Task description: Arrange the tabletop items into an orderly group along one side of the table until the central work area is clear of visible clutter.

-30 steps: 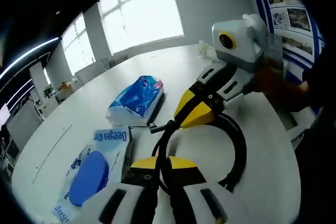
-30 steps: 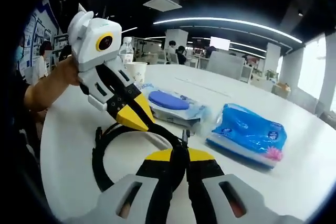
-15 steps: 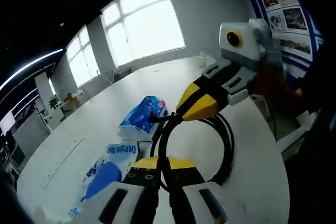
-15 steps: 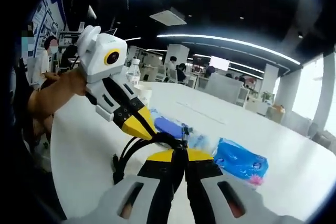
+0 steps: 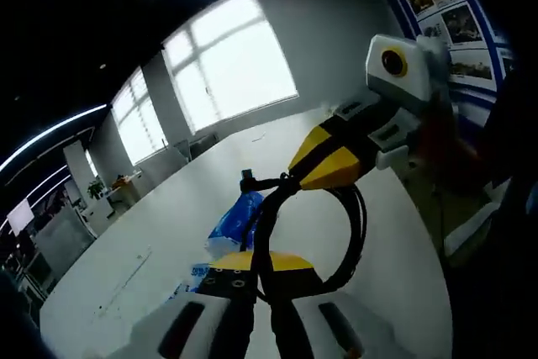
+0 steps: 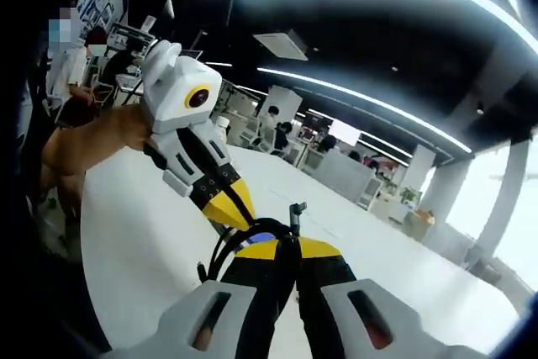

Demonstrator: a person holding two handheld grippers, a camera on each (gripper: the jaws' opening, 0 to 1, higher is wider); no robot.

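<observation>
Cable [image 5: 349, 233] lifted above white table [image 5: 168, 233].
Left gripper [image 5: 256, 268] and right gripper [image 6: 286, 251] both pinch the black coiled cable, jaws pressed together; blue tissue pack [image 5: 235, 220] lies mid-table.

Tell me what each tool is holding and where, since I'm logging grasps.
Both tools are shut on the coiled black cable: the left tool pinches one side of the loop, and the right tool pinches it near the plug end.
</observation>
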